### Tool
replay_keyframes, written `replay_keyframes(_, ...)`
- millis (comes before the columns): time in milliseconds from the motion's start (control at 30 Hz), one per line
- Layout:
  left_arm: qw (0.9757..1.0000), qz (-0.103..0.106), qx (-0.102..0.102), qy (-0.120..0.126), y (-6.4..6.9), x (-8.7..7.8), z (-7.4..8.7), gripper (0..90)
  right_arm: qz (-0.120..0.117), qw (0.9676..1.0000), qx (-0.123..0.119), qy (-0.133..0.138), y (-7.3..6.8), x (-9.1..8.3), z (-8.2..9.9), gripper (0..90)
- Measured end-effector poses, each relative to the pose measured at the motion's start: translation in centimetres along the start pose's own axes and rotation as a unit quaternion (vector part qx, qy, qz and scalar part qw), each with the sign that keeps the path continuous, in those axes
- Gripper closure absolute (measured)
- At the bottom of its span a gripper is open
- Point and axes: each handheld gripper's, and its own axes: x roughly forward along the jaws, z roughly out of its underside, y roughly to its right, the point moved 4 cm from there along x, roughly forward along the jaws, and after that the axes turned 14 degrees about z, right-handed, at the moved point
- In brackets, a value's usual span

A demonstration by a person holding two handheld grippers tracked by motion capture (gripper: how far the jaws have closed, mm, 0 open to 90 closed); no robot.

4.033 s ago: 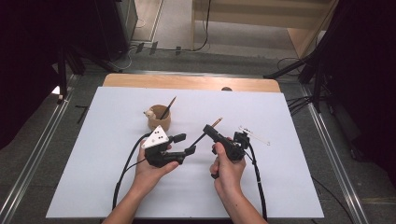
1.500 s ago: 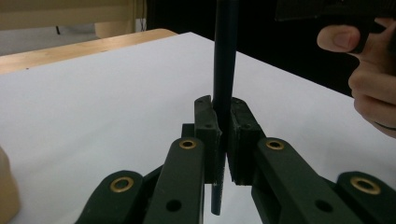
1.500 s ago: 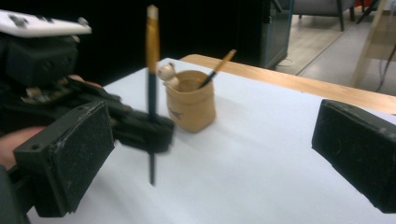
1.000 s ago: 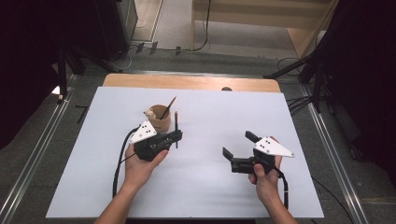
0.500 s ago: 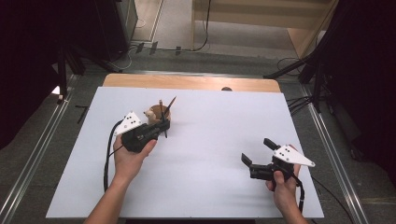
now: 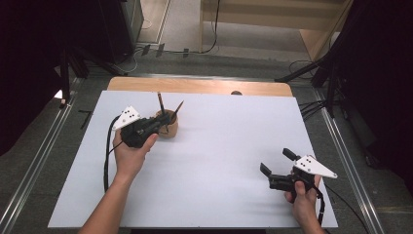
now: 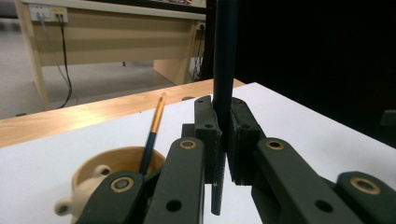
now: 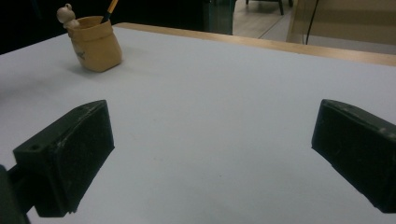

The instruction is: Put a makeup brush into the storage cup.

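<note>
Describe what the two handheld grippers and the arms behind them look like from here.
Both are black, pistol-shaped tools with two blocky jaws. The left gripper and the right gripper each carry a pale three-cornered plate with small dark dots on top. A black cable trails back from the left one, another cable from the right. In the left gripper view, brass-coloured pivot pins stud the linkage. Forearms are bare, no sleeves or gloves.

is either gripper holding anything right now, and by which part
The left gripper clamps a dark pencil low on its shaft, upright. The right gripper is open, holding nothing.
</note>
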Motion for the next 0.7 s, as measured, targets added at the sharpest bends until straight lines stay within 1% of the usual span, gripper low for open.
replay_keyframes(67, 0.9999, -0.005, -0.004, 0.01, -0.3, 0.0, -0.2, 85.4, 0.001, 1.0, -0.006, -0.002, 0.0, 0.0, 0.2, 0.0)
replay_keyframes(100, 0.9999, -0.01, -0.002, 0.012, -0.6, 0.1, -0.3, 85.4, 0.001, 1.0, -0.007, -0.003, 0.1, 0.1, 0.3, 0.0)
replay_keyframes(167, 0.9997, -0.02, -0.001, 0.016, -0.9, 0.1, -0.3, 85.3, 0.0, 1.0, -0.004, -0.005, 0.1, 0.1, 0.4, 0.0)
replay_keyframes(200, 0.9993, -0.032, 0.005, 0.02, -1.3, 0.3, -0.3, 85.3, -0.001, 1.0, -0.002, -0.006, 0.1, 0.2, 0.5, 0.0)
replay_keyframes(233, 0.9993, -0.032, 0.005, 0.02, -1.3, 0.3, -0.3, 85.3, -0.001, 1.0, -0.002, -0.006, 0.1, 0.2, 0.5, 0.0)
replay_keyframes(300, 0.9988, -0.044, 0.009, 0.02, -1.7, 0.5, -0.2, 85.3, -0.002, 1.0, -0.001, -0.006, 0.0, 0.2, 0.5, 0.0)
replay_keyframes(333, 0.9984, -0.052, 0.013, 0.016, -1.9, 0.6, 0.0, 85.3, -0.002, 1.0, 0.0, -0.006, 0.0, 0.2, 0.4, 0.0)
replay_keyframes(367, 0.9983, -0.055, 0.012, 0.015, -2.0, 0.7, 0.1, 85.3, -0.002, 1.0, 0.001, -0.006, 0.0, 0.2, 0.4, 0.0)
replay_keyframes(400, 0.9985, -0.053, 0.006, 0.016, -2.1, 0.8, 0.2, 85.3, -0.002, 1.0, 0.001, -0.006, 0.0, 0.2, 0.4, 0.0)
replay_keyframes(500, 0.9982, -0.057, -0.001, 0.017, -2.4, 1.2, 0.5, 85.2, -0.004, 1.0, 0.003, -0.007, 0.0, 0.2, 0.5, 0.0)
replay_keyframes(567, 0.9974, -0.071, 0.0, 0.013, -2.6, 1.6, 0.7, 85.2, -0.006, 0.9999, 0.006, -0.009, 0.0, 0.2, 0.5, 0.0)
replay_keyframes(700, 0.9964, -0.084, -0.006, 0.009, -2.9, 2.3, 1.3, 85.2, -0.007, 0.9999, 0.01, -0.008, 0.0, 0.2, 0.5, 0.0)
